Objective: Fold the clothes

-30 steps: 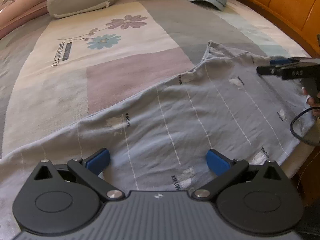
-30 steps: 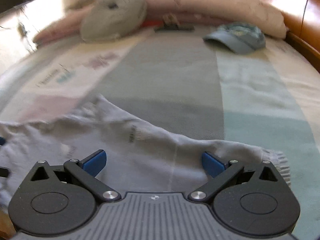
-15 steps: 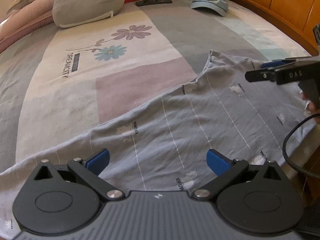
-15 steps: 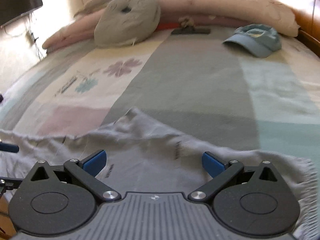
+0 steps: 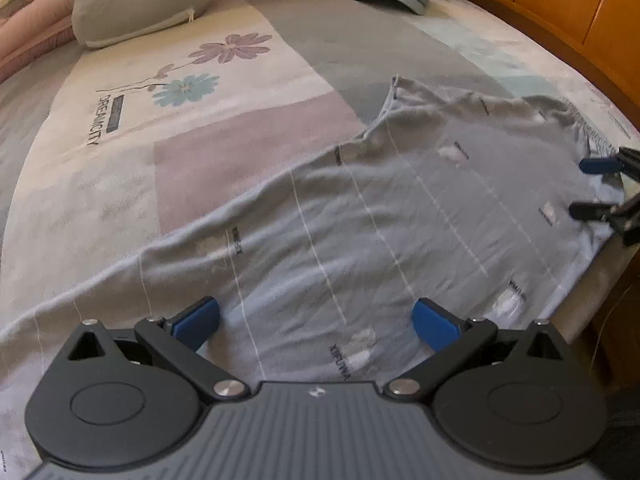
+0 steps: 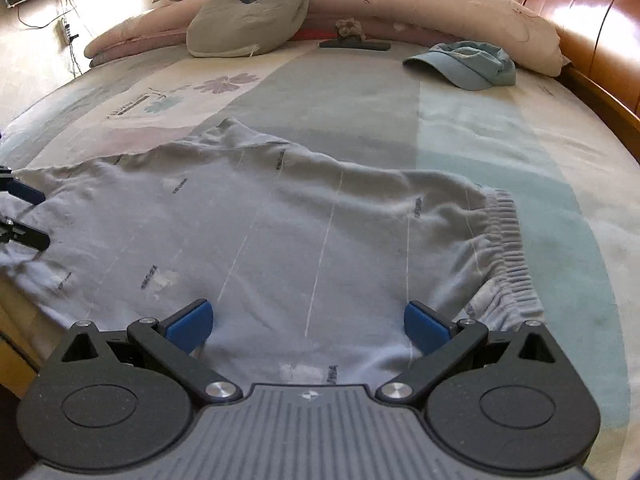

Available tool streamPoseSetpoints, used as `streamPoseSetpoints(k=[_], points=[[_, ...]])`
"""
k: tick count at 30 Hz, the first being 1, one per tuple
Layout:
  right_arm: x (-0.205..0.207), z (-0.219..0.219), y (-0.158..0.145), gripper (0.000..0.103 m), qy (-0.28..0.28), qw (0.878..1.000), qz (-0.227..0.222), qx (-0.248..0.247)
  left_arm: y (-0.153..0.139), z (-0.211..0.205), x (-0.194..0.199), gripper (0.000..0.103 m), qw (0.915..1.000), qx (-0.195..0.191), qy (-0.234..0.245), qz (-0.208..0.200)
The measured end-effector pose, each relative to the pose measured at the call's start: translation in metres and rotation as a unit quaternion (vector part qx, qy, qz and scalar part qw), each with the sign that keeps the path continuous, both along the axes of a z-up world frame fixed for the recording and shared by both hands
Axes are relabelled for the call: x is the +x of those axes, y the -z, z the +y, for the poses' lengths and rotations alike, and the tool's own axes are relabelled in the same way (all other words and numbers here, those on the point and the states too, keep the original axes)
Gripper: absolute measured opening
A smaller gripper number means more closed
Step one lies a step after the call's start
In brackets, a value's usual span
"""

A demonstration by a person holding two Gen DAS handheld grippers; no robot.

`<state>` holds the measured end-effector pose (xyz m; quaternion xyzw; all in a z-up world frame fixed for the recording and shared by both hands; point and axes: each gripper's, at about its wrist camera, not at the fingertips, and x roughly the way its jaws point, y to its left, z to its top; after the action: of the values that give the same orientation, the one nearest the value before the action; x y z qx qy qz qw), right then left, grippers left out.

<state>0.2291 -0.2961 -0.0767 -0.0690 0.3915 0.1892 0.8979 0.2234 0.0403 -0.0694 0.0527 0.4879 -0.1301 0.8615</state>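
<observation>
Pants [image 6: 288, 240], grey with thin white stripes, lie spread out flat on the bed [image 6: 500, 128], close to its near edge, so you can reach them with both tools. Their stretchy waistband [image 6: 504, 248] sits on the right side, and the legs run off to the left. Your right claw [image 6: 308, 322] is spread wide and hangs just over the cloth near the waistband; it pinches nothing. Your left claw [image 5: 316, 320] is spread wide too, over the leg part, and it also holds nothing. Having one tool at each end looks like a good way to lift both ends together and lay one half over the other. No fold is made yet, so the job seems to be just starting. A blue cap [image 6: 468, 64], a grey pillow [image 6: 244, 20] and a long pink pillow [image 6: 460, 4] rest far up the bed, well apart from the pants, so they should not get in your way. Some of the cloth hangs a little over the bed edge, so it may slip if you tug it.
</observation>
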Motion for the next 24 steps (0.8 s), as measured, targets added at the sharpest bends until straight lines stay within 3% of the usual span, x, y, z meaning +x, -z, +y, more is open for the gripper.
streamPoseSetpoints(k=[4,9,12,17,21,24], points=[[0.002,0.005,0.002,0.103,0.017,1.000,-0.003,0.004,-0.015,-0.017,0.016,0.102,0.9989,-0.019,0.032,-0.027],[0.003,0.002,0.004,0.103,0.013,1.000,-0.008,0.006,-0.006,-0.043,0.042,0.102,0.9941,-0.069,0.081,-0.018],[0.002,0.003,0.006,0.103,0.017,1.000,-0.013,0.008,0.005,-0.045,0.055,0.102,0.9962,-0.054,0.058,-0.037],[0.000,0.003,0.006,0.103,0.017,1.000,-0.020,0.010,-0.006,-0.046,0.065,0.102,0.9966,-0.069,0.033,-0.030],[-0.001,0.002,0.007,0.103,0.014,1.000,-0.023,0.012,-0.023,-0.063,0.062,0.102,0.9909,-0.109,0.069,-0.039],[-0.002,0.001,0.007,0.103,0.012,0.999,-0.027,0.014,-0.018,-0.083,0.071,0.102,0.9863,-0.130,0.098,-0.024]])
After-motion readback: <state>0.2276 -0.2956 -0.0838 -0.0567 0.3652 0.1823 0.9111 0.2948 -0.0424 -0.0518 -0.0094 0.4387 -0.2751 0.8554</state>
